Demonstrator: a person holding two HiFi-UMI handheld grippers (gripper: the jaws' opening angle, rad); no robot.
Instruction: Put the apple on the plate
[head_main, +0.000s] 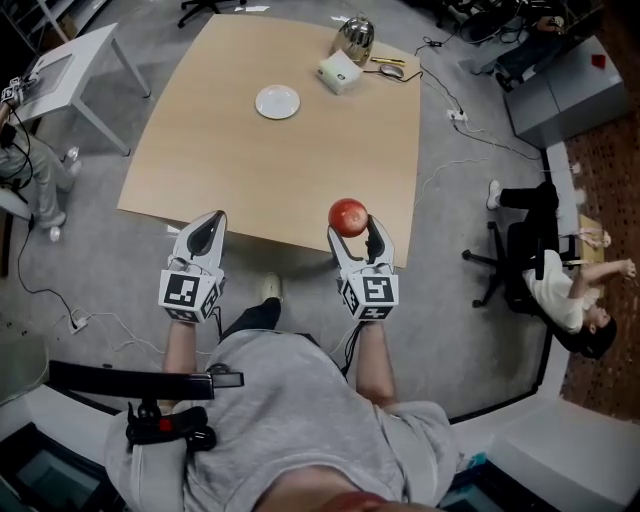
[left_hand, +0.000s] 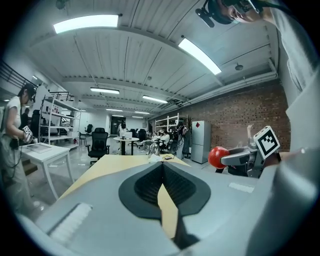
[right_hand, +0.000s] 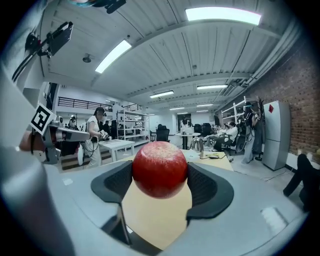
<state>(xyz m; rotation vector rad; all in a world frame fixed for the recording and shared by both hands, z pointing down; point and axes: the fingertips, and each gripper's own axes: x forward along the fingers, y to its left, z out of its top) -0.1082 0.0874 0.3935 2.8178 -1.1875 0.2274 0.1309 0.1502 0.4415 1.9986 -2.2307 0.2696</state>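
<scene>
Right tongs: the right tongs (head_main: 352, 228) are pinching the apple (head_main: 348, 216) between both pads; in the right gripper view the apple (right_hand: 160, 169) is sitting at the tips of the tongs (right_hand: 160, 186), with pale bench top showing under it
Left tongs: the left tongs (head_main: 211, 224) are pressed together with nothing in them; the left gripper view is showing the pads (left_hand: 161, 175) meeting at the tip
Apple: it is hanging in the air, over the near edge of the bench (head_main: 300, 170), close to the near right corner
Plate: the white plate (head_main: 277, 101) is lying on the far half of the bench, well apart from the apple
Open room: bare bench top is lying between the apple and the plate
Far edge: a white box (head_main: 340, 72) and a metal pot (head_main: 354, 38) are standing near the far right corner, beside the plate to its right
Left edge: the left tongs are pointing at the near edge, tips just over it
Surroundings: an office chair (head_main: 520, 250) and a seated person (head_main: 570, 290) are well off the bench's right edge
</scene>
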